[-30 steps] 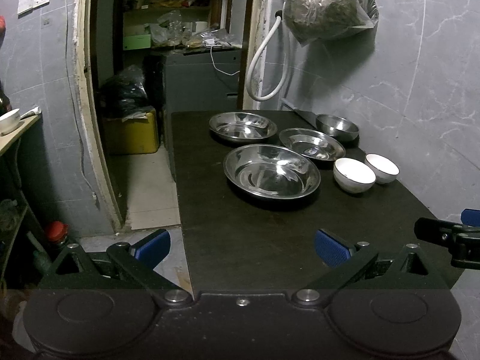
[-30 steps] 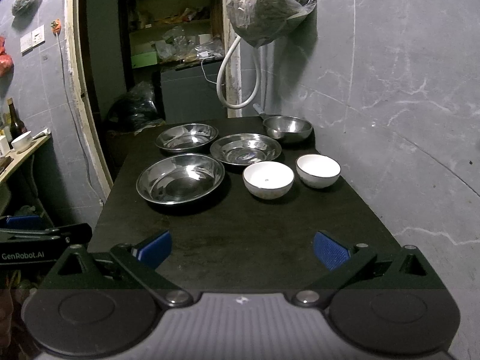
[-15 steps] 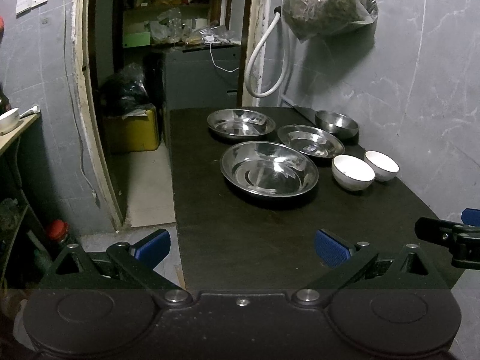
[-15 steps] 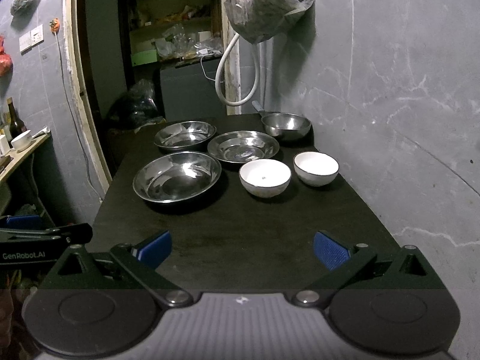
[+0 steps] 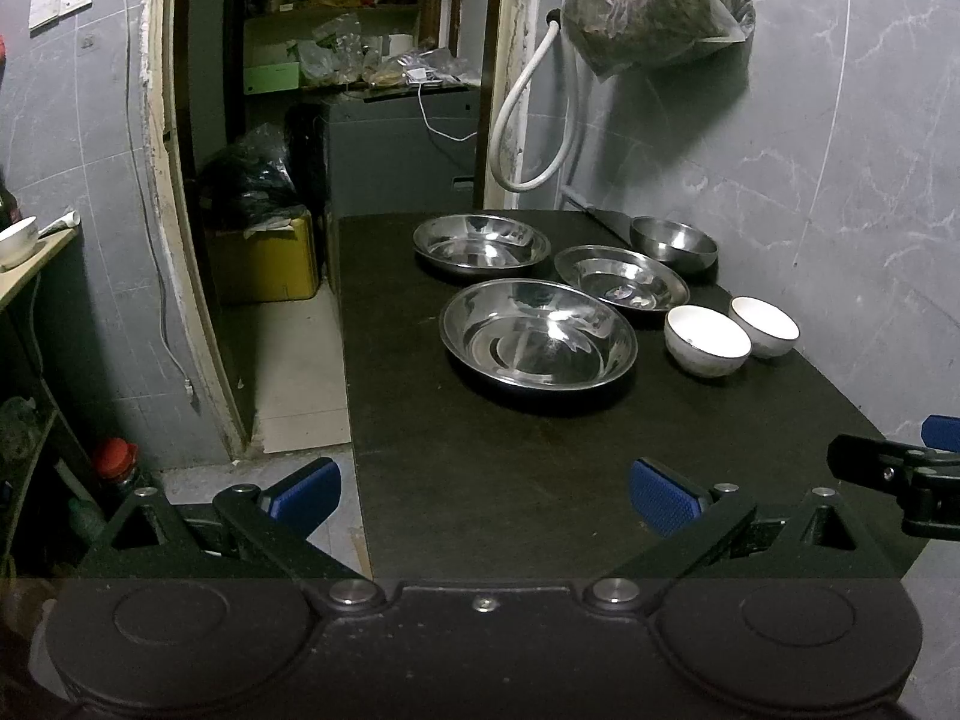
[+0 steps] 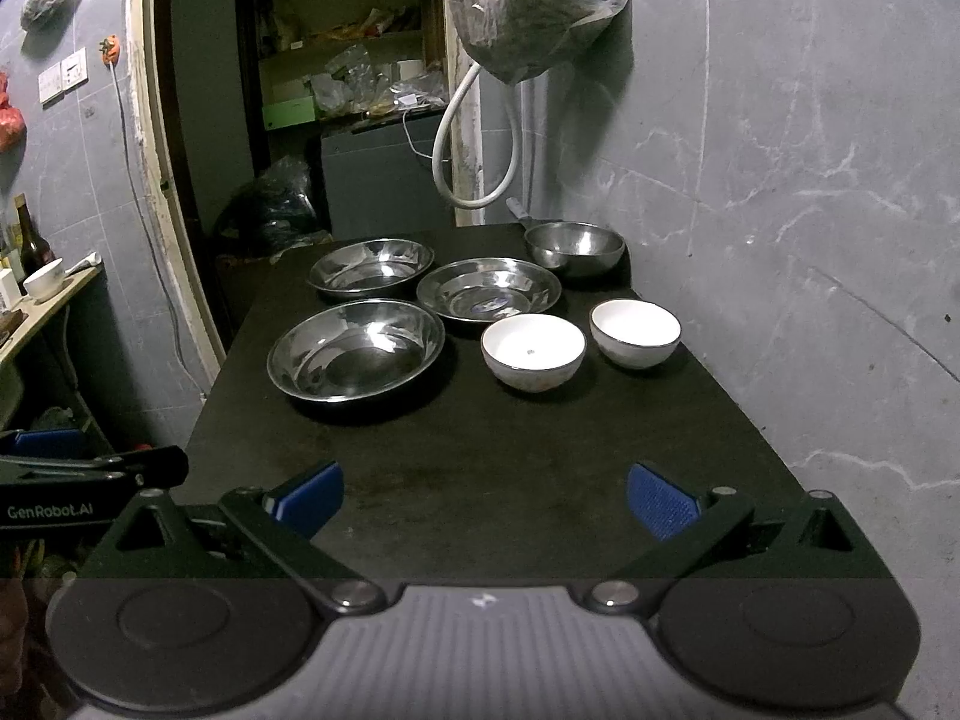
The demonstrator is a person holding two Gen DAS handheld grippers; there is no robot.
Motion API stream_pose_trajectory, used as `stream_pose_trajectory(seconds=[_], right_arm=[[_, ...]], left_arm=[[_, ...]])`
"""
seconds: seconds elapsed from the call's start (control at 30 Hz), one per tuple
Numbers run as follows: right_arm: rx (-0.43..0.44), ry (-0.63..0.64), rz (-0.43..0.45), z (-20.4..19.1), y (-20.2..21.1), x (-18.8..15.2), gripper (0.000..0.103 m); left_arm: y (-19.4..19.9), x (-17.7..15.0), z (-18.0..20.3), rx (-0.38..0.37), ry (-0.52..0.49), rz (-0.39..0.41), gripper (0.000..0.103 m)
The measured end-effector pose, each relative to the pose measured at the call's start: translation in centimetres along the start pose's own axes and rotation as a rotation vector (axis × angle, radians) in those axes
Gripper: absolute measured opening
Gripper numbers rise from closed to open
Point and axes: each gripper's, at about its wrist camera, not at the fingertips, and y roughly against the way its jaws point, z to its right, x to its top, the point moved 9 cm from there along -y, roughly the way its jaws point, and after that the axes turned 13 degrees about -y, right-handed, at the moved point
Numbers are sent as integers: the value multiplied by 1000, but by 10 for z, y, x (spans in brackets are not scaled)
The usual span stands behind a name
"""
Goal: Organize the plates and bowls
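Observation:
On the black table stand a large steel plate, a second steel plate behind it on the right, a third at the back left, a steel bowl at the back right, and two white bowls. My left gripper is open and empty over the table's near left edge. My right gripper is open and empty over the near edge, well short of the dishes.
A grey tiled wall runs along the table's right side, with a hanging bag and a white hose above the back. On the left are a doorway with a yellow box and a side shelf.
Both views have shifted slightly; the dishes sit a little lower and nearer in the frames. Both grippers stay open and empty. No dish has moved.

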Motion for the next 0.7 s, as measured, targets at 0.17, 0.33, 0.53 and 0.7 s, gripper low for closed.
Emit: stream_pose_trajectory(seconds=[0.17, 0.33, 0.53, 0.7], right_arm=[[1, -1, -9, -1, -1, -3, 103], [-3, 5, -35, -1, -6, -3, 103], [-50, 47, -100, -8, -14, 3, 103], [-95, 61, -148, -12, -16, 12, 103]], left_arm=[[-2, -1, -1, 3, -2, -10, 102], [-6, 0, -1, 7, -10, -27, 102], [-9, 6, -6, 15, -4, -46, 102], [-12, 14, -10, 23, 4, -65, 102]])
